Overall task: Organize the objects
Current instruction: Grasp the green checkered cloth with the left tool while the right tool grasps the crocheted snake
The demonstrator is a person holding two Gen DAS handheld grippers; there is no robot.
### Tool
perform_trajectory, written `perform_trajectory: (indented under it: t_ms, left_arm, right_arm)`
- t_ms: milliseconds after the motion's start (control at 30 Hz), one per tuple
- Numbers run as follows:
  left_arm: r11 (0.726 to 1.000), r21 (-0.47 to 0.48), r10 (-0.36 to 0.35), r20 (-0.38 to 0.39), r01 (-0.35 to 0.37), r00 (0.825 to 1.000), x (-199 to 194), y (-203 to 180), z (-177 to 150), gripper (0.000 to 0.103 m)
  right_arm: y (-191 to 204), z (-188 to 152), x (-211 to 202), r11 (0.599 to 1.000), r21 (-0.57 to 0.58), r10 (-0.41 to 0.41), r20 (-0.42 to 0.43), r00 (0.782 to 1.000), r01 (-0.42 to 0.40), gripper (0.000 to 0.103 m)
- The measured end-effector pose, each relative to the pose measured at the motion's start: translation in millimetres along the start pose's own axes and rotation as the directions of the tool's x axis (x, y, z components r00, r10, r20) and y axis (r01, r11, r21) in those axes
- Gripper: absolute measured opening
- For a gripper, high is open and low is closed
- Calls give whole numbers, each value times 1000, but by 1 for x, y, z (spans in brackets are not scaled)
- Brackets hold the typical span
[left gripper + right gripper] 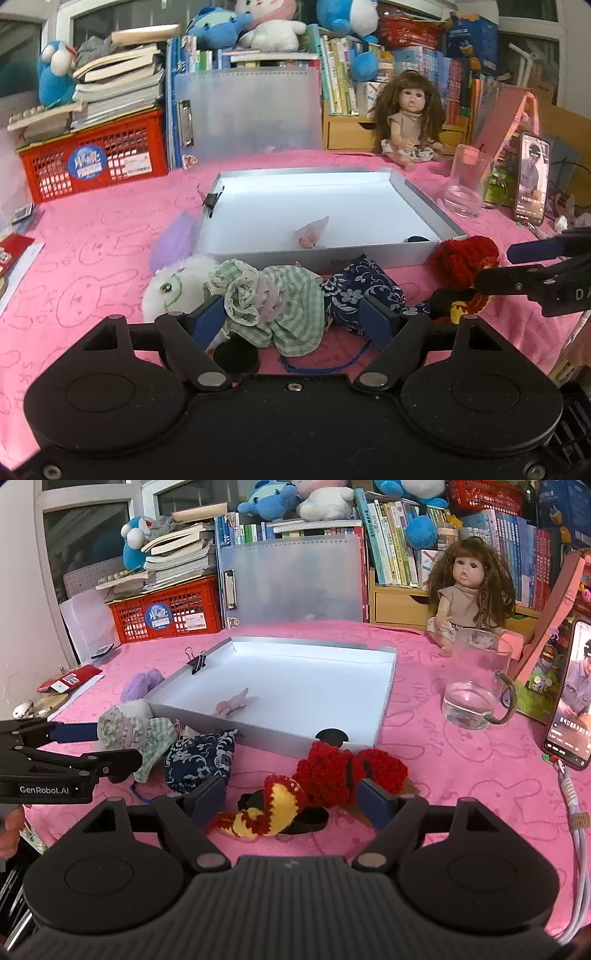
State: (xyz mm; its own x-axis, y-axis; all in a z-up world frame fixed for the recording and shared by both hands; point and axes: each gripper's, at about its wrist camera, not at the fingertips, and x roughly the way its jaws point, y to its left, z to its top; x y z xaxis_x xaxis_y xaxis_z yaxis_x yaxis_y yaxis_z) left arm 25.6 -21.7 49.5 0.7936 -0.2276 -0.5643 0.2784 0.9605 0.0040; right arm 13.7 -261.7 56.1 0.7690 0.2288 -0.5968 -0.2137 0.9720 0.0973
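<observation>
Left wrist view: one left gripper [291, 321], jaws spread wide around the green striped cloth [284, 306] of one white plush rabbit [173, 288], not pinching it. One blue floral pouch [358, 288] lies just right, touching the near wall of one shallow white tray [424, 199]. Right gripper [291, 801] jaws stand open around one red-and-yellow crocheted toy [332, 779] on the pink bench [443, 775]. Inside the tray, one small pink item [231, 705]; most of its floor is bare.

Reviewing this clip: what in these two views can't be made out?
- Left wrist view: round black object under the green striped cloth doll dress, half hidden, unidentifiable.
- Both views: small pink item in the shallow white box, too small.
- Right wrist view: phone cut by edge.
</observation>
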Motion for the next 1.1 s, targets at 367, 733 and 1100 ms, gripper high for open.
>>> perform_trajectory:
  t_ms: [367,733,1100]
  left_arm:
    - [1000,18,-4,61,3,998,-1,-1,-5,67]
    - [1000,-5,20,60,-20,998,3,10,-13,67]
    - [999,-48,27,104,-22,994,-9,28,-10,31]
  right_arm:
    - [19,-10,7,996,-92,-1,-12,1000,0,56]
    - [24,-18,22,994,-111,6,-61,998,-12,56]
    - [28,-34,11,988,-143,40,-89,995,-52,32]
